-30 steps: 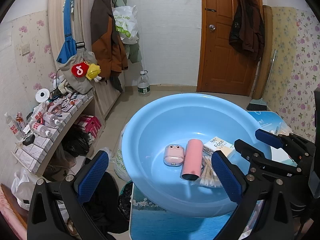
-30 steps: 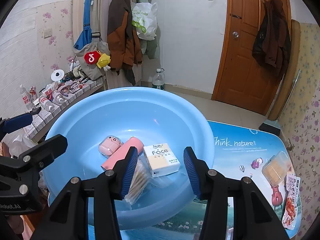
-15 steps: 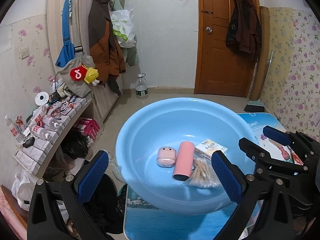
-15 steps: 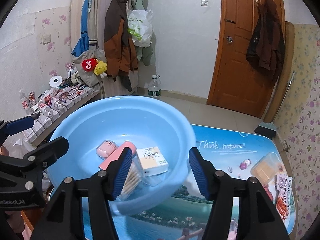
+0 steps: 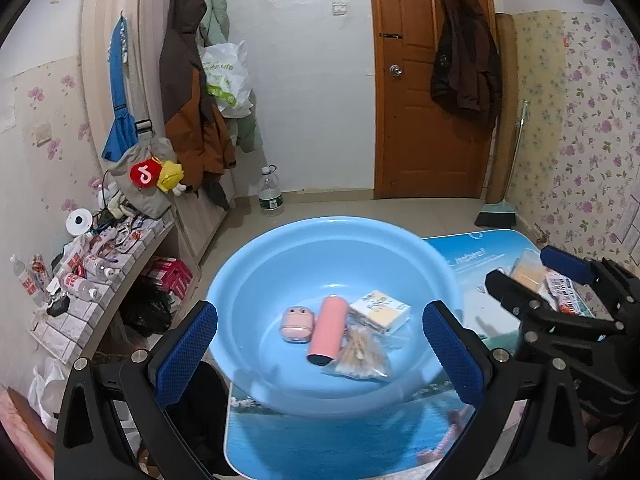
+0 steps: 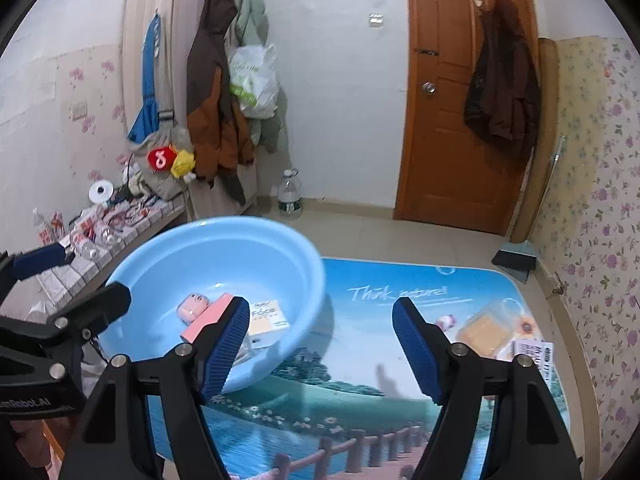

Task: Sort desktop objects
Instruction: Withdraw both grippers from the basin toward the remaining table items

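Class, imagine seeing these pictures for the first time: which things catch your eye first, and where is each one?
The big light blue basin on the picture-printed table dominates, with a pink tube, pink case and Face tissue pack lying in its bottom. The right claw, its jaws opening and empty, frames the near view.

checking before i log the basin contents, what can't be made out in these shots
- Cotton swab bag: in the right wrist view, hidden behind the right gripper finger.
- Pink tube: its near end is covered by that finger in the right wrist view.
- Snack packets on the table: partly behind a finger, print too small.
- Tissue pack: small print unreadable.
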`<act>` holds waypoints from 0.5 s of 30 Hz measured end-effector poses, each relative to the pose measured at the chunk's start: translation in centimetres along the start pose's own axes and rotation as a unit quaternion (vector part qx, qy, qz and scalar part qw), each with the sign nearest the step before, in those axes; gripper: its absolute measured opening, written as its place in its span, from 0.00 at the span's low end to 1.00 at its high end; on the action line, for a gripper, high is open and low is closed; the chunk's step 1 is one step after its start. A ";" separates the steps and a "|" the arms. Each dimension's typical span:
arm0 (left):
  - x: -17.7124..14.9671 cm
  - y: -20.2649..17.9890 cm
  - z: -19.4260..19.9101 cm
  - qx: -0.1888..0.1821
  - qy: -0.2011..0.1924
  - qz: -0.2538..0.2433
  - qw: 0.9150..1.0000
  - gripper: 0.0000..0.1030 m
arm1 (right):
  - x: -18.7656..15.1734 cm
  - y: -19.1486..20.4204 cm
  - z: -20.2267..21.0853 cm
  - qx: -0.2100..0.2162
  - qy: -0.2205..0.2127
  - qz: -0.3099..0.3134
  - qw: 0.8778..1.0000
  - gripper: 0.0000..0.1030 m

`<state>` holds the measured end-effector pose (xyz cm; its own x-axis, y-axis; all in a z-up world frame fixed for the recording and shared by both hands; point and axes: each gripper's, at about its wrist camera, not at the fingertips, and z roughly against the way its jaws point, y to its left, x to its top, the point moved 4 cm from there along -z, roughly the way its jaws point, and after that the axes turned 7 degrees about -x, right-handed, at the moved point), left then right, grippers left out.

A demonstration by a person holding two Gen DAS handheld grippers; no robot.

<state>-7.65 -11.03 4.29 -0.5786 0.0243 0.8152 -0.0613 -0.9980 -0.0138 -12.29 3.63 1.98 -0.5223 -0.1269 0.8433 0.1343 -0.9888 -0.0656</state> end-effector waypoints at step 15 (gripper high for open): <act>0.0 -4.7 2.4 -0.008 -0.011 -0.010 1.000 1.00 | -1.0 -6.4 4.7 -0.025 -0.018 -0.046 0.998 0.74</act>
<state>-5.39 -6.46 5.70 -0.5597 0.0424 0.8276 -0.0856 -0.9963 -0.0069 -8.64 10.41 4.07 -0.4996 -0.0325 0.8657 0.0437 -0.9990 -0.0123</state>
